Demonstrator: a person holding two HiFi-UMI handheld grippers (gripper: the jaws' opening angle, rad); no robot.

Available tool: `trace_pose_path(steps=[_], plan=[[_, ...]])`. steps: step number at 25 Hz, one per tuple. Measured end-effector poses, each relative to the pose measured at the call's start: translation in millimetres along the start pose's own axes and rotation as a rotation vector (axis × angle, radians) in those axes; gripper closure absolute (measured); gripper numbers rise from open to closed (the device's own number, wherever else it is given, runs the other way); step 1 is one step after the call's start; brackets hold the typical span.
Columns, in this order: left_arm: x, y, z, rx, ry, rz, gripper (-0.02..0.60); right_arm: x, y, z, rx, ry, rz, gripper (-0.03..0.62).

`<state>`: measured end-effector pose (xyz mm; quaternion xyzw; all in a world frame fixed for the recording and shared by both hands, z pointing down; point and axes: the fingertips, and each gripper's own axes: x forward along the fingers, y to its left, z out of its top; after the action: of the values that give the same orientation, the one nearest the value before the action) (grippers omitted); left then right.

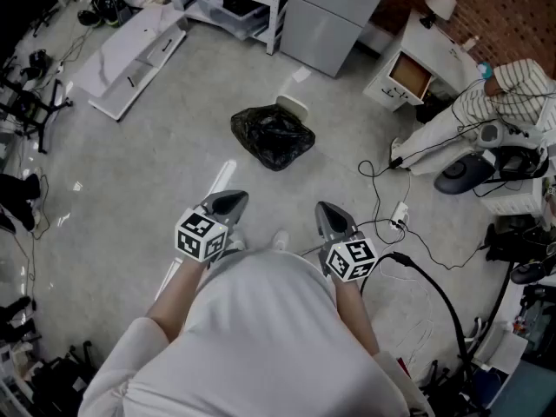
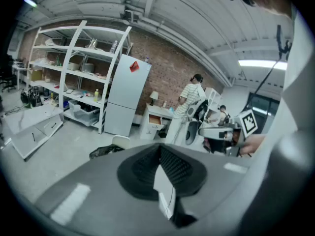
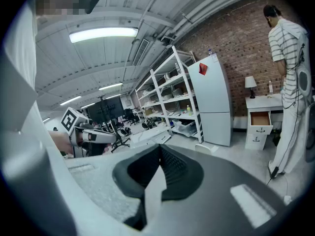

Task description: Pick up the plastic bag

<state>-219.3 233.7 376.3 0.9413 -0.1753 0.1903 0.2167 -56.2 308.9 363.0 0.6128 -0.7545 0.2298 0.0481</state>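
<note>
Lying near the plastic bag [image 1: 273, 135]: white object [image 1: 294, 105], trailing cables [image 1: 380, 183].

Plastic bag [image 1: 273, 135]: black, glossy, crumpled, creased all over. Slumped in low rounded heap, wider than tall, outline ragged. Opening cannot be made out; contents unseen. Lies on grey floor [image 1: 156, 146] in front of pale fridge [image 1: 334, 11], apart from it, roughly in line with fridge's left corner in head view. In left gripper view, bag shows as dark flat lump on floor before same fridge, lower part hidden.
</note>
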Motion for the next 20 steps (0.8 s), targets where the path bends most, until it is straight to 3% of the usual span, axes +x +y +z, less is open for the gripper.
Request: trace_pose_path(steps=[20], plan=[[11.5, -4.1, 2.3, -0.016, 0.017, 0.020, 0.577, 0.6, -11.2, 3.3, 0.030, 0.006, 0.036, 0.594]])
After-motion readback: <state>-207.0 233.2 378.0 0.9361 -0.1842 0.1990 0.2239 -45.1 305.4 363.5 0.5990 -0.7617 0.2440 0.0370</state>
